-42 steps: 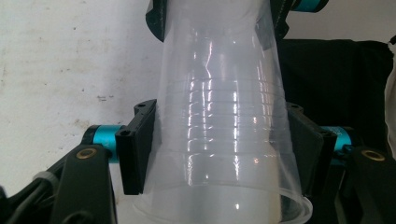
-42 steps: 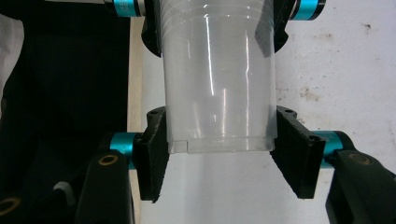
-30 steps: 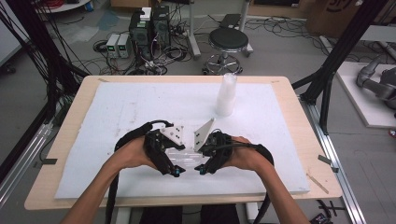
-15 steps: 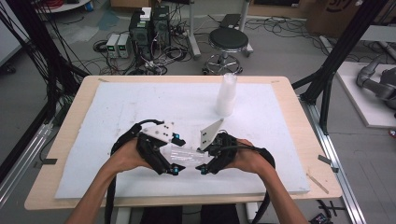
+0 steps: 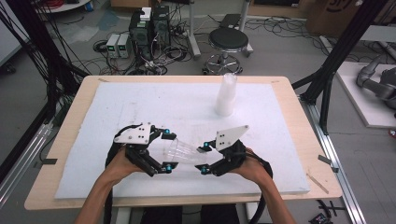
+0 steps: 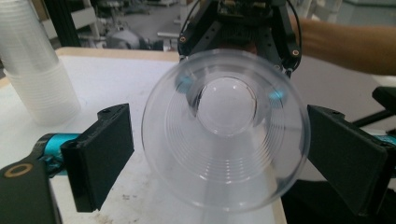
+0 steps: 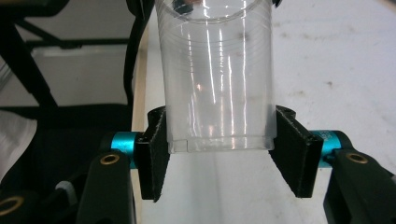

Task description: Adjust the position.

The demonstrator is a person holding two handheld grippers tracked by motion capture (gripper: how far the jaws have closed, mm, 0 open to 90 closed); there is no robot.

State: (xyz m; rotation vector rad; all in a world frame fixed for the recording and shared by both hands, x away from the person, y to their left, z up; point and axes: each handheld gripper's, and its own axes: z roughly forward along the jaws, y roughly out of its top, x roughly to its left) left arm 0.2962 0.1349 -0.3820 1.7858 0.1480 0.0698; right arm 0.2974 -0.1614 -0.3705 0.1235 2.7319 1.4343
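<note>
Since the earlier pics my hands have dropped a bit toward the tabletop (image 5: 280, 154) and spread apart, and my left gripper (image 5: 166, 150) has just been opening its jaws, so the clear cup (image 5: 183, 152) is out of that grip, w/ the rim between them.

High view: cup lies level between both grippers, just above the foam. My right gripper (image 5: 203, 159) pinches its base end, prob. so the cup stays mine once pulled free. The cup stack (image 5: 226, 95) stands upright well apart, toward the far edge.

Left gripper view: I look straight into the cup's mouth (image 6: 225, 128); pads stand off the rim on both sides, no contact.

Right gripper view: both pads press the cup (image 7: 215, 79) near its bottom, clamped tight, bc it's carrying the cup alone now.
</note>
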